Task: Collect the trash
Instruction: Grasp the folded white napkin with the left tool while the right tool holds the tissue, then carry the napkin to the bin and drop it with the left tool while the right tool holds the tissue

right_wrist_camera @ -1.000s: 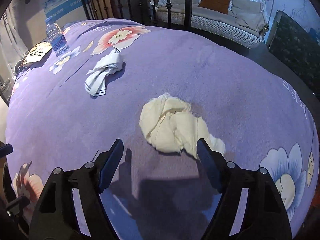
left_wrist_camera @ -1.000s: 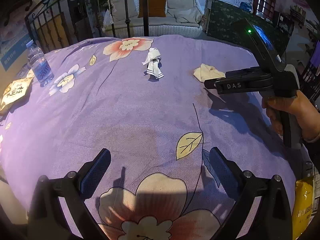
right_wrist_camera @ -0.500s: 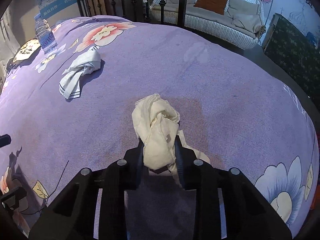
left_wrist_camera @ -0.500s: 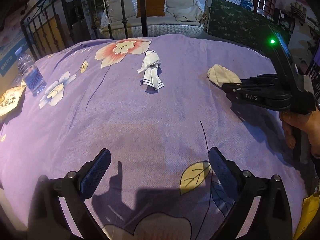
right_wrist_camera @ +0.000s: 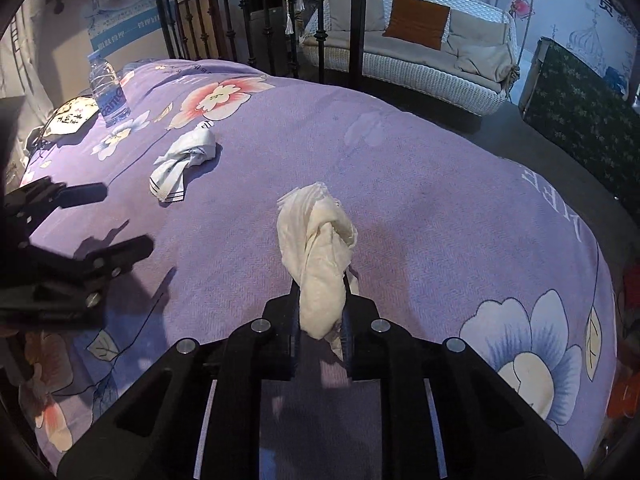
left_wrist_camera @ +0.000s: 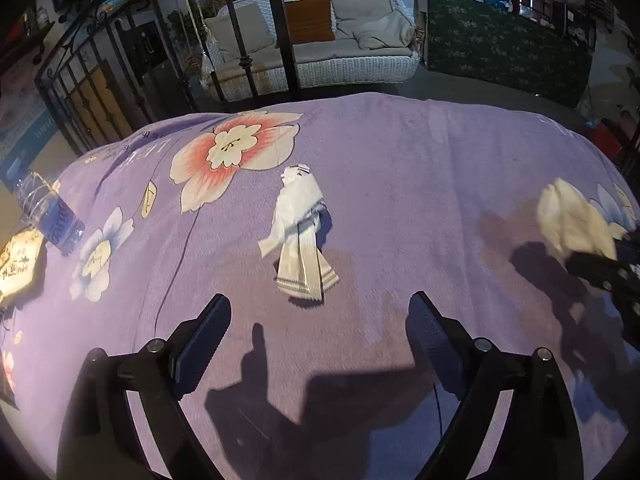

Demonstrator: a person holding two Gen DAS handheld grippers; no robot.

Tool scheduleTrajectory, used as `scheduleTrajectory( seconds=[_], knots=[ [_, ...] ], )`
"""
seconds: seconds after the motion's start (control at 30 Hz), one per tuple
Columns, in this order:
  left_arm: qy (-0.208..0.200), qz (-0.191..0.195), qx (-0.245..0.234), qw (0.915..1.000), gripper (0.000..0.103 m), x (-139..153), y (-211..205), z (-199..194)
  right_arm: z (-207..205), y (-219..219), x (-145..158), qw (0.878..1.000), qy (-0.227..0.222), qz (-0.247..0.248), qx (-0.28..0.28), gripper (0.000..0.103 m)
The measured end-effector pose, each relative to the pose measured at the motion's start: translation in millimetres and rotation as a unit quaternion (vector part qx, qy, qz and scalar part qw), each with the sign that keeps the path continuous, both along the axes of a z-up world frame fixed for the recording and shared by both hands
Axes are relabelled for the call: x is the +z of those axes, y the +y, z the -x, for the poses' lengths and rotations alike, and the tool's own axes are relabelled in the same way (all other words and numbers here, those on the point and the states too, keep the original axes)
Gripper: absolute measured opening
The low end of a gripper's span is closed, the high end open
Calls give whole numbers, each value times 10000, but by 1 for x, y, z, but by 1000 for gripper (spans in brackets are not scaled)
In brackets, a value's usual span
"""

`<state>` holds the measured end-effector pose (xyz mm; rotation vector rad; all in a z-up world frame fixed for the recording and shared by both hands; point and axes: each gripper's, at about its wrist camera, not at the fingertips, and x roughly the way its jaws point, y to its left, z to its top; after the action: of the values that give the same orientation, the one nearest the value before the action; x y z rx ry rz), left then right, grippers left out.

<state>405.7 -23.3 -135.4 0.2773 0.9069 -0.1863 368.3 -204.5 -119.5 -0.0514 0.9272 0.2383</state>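
My right gripper (right_wrist_camera: pixel 320 308) is shut on a crumpled cream tissue (right_wrist_camera: pixel 320 248) and holds it just above the purple flowered bedspread (right_wrist_camera: pixel 440 200). The tissue also shows at the right edge of the left wrist view (left_wrist_camera: pixel 572 220). A white striped crumpled cloth (left_wrist_camera: pixel 300 244) lies on the bedspread (left_wrist_camera: pixel 400 180) just ahead of my left gripper (left_wrist_camera: pixel 320 320), which is open and empty. The cloth also shows in the right wrist view (right_wrist_camera: pixel 184 156), beyond my left gripper (right_wrist_camera: pixel 108 220).
A water bottle (left_wrist_camera: pixel 48 212) and a yellow snack packet (left_wrist_camera: pixel 16 264) lie at the bed's left edge. The bottle (right_wrist_camera: pixel 108 88) stands near the black iron bed rail (right_wrist_camera: pixel 224 16). A white wicker sofa (left_wrist_camera: pixel 320 52) is behind.
My right gripper closed on the cream tissue and lifted it off the bedspread. My left gripper moved forward toward the striped cloth.
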Motion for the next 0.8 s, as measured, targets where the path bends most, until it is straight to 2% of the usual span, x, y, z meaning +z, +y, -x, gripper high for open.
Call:
scheduleTrajectory(
  seconds=[0.17,0.3,0.43,0.47,0.53,0.7,0.8],
  knots=[
    [188,-69,178,9996,70,-10,-7,-30,20,-13,6,9999,0,-83,72,17],
    [170,-106,339,9992,61,-14,-11,-41,30,-21,7,9998,31,-176,111,17],
    [252,66,468,9986,37,-18,-9,-45,36,-23,7,9996,50,-213,176,17],
    [225,49,485,9986,29,-17,-10,-44,37,-23,7,9996,45,-219,190,17],
    [177,-34,463,9988,20,-16,-12,-42,39,-23,8,9995,35,-236,220,17],
    [95,-78,400,9991,17,-14,-14,-33,42,-25,7,9994,31,-262,223,17],
    [21,65,347,9994,16,-7,-11,-23,41,-26,7,9994,46,-294,195,17]
  ],
)
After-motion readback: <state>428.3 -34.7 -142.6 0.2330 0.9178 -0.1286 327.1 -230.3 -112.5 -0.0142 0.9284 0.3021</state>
